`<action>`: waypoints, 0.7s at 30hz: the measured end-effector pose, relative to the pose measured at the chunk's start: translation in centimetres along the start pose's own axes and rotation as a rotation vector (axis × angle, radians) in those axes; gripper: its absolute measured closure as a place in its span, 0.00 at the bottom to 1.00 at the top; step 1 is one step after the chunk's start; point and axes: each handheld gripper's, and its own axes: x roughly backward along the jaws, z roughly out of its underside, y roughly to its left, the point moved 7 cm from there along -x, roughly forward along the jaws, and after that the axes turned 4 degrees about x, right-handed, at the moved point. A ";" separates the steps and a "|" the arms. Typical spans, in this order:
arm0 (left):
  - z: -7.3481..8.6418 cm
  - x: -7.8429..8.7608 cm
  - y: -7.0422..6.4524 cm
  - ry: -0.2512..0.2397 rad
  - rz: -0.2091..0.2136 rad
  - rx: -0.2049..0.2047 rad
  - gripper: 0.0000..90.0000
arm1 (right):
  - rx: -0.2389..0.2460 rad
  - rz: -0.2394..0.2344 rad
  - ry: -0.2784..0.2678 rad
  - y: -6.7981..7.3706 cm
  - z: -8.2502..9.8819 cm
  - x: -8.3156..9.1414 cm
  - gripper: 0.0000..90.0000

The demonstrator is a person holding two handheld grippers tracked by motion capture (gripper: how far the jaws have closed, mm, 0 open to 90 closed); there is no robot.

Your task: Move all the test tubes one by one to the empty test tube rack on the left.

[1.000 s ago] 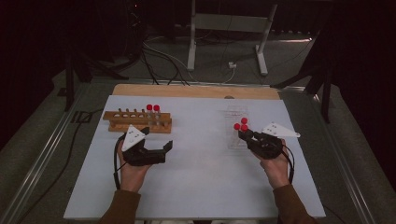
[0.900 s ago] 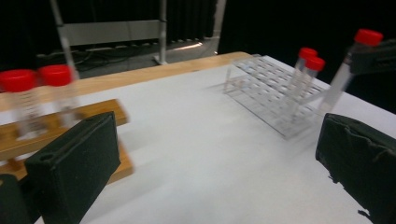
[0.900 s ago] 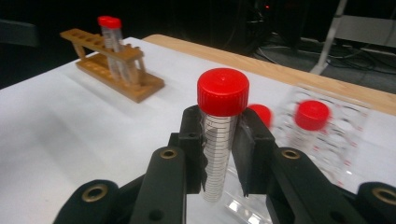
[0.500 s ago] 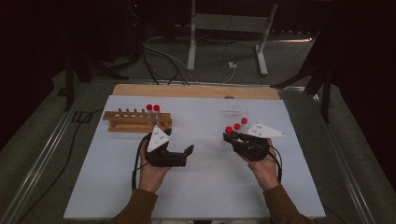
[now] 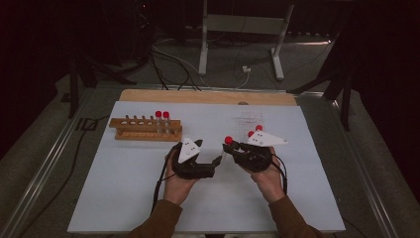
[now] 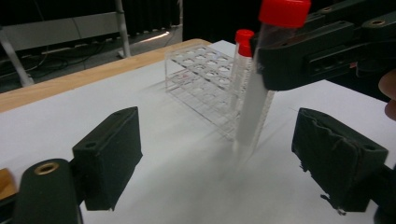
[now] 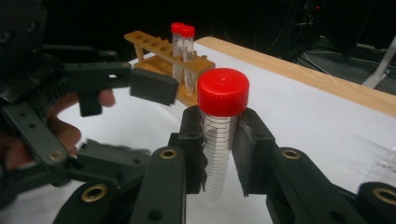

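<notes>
Nearest to us, our right gripper (image 5: pixel 229 148) clamps a clear graduated test tube (image 7: pixel 218 154) with a red cap, its two pads pressed tight on the tube just under the cap. The tube stands upright in the grip, its lower end hanging free above the white table sheet (image 5: pixel 124 198).

Just beside that tube, on its left as the high view shows it, sits our left gripper (image 5: pixel 216 162). Its jaws stand wide apart and have just been closing a little. In the left gripper view the tube's lower half hangs between the two pads (image 6: pixel 112 156), closer to the right-hand one, and touches neither.

Beyond the tube, on the far right of the sheet, stands the clear plastic rack (image 6: pixel 205 88) with two more red-capped tubes (image 6: pixel 241 70) upright in it, near our right gripper.

Farther from the held tube, to the left and back, stands the wooden rack (image 5: pixel 146 129). It carries two red-capped tubes (image 5: pixel 162 121) side by side at its right end, and the holes to their left are unfilled.

Behind everything runs the wooden edge (image 5: pixel 208 96) of the table.
</notes>
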 end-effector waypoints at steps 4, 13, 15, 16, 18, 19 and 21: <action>0.1 -0.6 -0.5 0.007 0.001 -0.014 0.26 | -0.003 -0.015 -0.002 0.3 -0.1 -0.2 0.82; 0.1 -1.1 -1.2 0.004 0.015 -0.043 0.57 | 0.001 -0.029 0.003 0.7 -0.1 -0.5 0.82; 0.1 -1.1 -1.3 0.002 0.023 -0.048 0.64 | 0.000 -0.032 0.004 0.8 -0.1 -0.5 0.82; 0.1 -1.1 -1.3 0.002 0.028 -0.050 0.67 | 0.000 -0.034 0.005 0.8 -0.1 -0.5 0.82; 0.2 -1.2 -1.4 0.002 0.035 -0.052 0.72 | 0.000 -0.036 0.005 0.9 -0.1 -0.6 0.82; 0.2 -1.2 -1.5 0.000 0.039 -0.060 0.74 | 0.000 -0.036 0.005 0.9 -0.1 -0.6 0.82; 0.2 -1.2 -1.6 0.002 0.043 -0.073 0.79 | -0.001 -0.039 0.006 0.9 -0.1 -0.7 0.82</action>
